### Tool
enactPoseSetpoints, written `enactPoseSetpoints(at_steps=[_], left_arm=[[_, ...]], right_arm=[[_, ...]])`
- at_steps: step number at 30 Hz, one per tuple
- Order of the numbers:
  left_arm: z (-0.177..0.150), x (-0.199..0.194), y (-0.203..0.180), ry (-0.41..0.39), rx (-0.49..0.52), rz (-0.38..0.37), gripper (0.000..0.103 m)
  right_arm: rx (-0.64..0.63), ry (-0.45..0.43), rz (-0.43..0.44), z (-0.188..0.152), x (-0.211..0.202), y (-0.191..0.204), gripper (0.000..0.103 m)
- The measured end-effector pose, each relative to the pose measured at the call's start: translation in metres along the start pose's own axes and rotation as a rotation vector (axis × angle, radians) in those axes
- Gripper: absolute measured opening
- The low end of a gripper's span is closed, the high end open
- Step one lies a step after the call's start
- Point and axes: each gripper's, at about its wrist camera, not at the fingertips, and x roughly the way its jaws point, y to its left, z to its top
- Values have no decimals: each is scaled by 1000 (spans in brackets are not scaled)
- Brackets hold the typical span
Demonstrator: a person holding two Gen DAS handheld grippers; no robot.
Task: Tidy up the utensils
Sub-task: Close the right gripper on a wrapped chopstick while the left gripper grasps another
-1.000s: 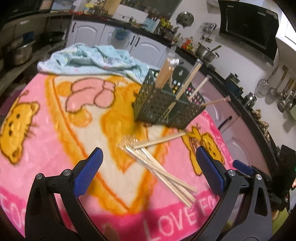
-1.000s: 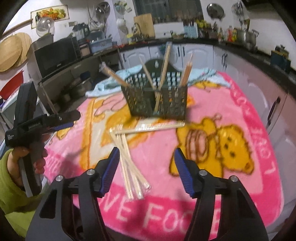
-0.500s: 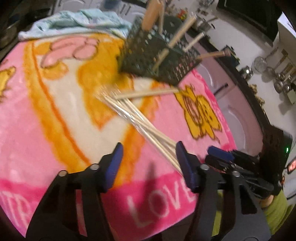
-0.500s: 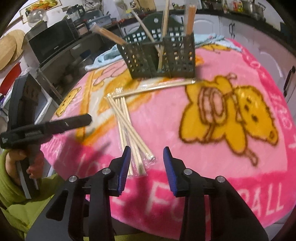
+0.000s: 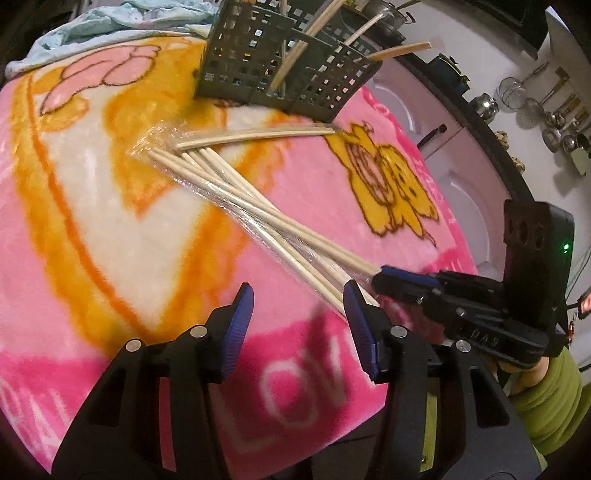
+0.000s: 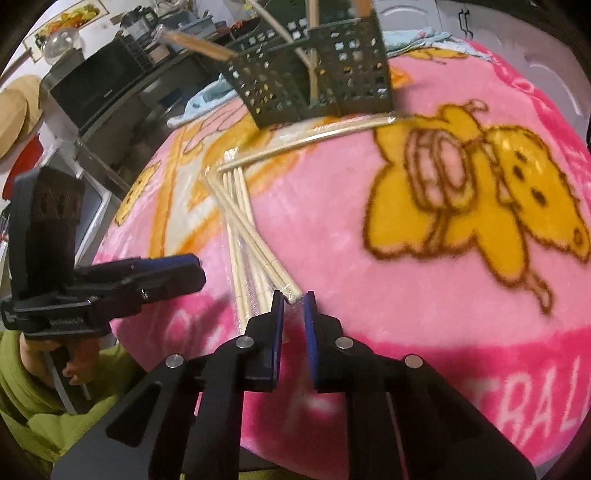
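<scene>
Several pairs of plastic-wrapped wooden chopsticks (image 5: 258,218) (image 6: 243,229) lie fanned on the pink blanket (image 5: 110,221). One more pair (image 5: 258,134) (image 6: 314,138) lies in front of the dark green perforated holder (image 5: 280,70) (image 6: 314,85), which has chopsticks standing in it. My right gripper (image 6: 293,306) (image 5: 384,278) is closing, its pads on the near end of one wrapped pair. My left gripper (image 5: 299,317) (image 6: 184,269) hovers low beside it, jaws half apart and closing. Its right finger (image 5: 356,321) is by the other chopstick ends, with nothing between the pads.
A light blue cloth (image 5: 110,22) lies behind the holder. White cabinets (image 5: 461,158) and a dark counter with pots run along the right. A black microwave (image 6: 92,92) stands on the left. A hand in a green sleeve (image 6: 22,387) holds the left gripper.
Both grippers have come down toward the near ends of the chopsticks. Both pairs of jaws have narrowed, the right one closing around the tip of one wrapped pair.
</scene>
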Motion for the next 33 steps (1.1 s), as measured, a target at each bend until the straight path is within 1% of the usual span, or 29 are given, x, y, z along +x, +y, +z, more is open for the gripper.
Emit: enactPoseSetpoints(at_steps=[6,14,23,25,26,27,29,33], left_arm=[[-1,7,-9,25,17,-17,33],[-1,17,-13,55,9,-12,32],[7,25,-16,73,-23,21,33],[8,26,-19,79,-16,40,33],[8,27,-20,79,-10,50,31],[8,27,-21,80,-2,69,27],[9,27,-19,82,1,86,22],[11,26,-10,90,-26,57,17]], right_arm=[[21,-46,-37,5,-13,-11,9],[3,-104,-75,10,-28,-11,7],[-33,-175,-91,17,-43,0,6],[-41,-197,-97,18,-47,3,6],[-44,-206,-101,18,-49,3,6],[-49,-217,-102,19,-52,4,6],[-57,-231,-104,20,-56,6,6],[-72,-246,-107,20,-59,10,5]])
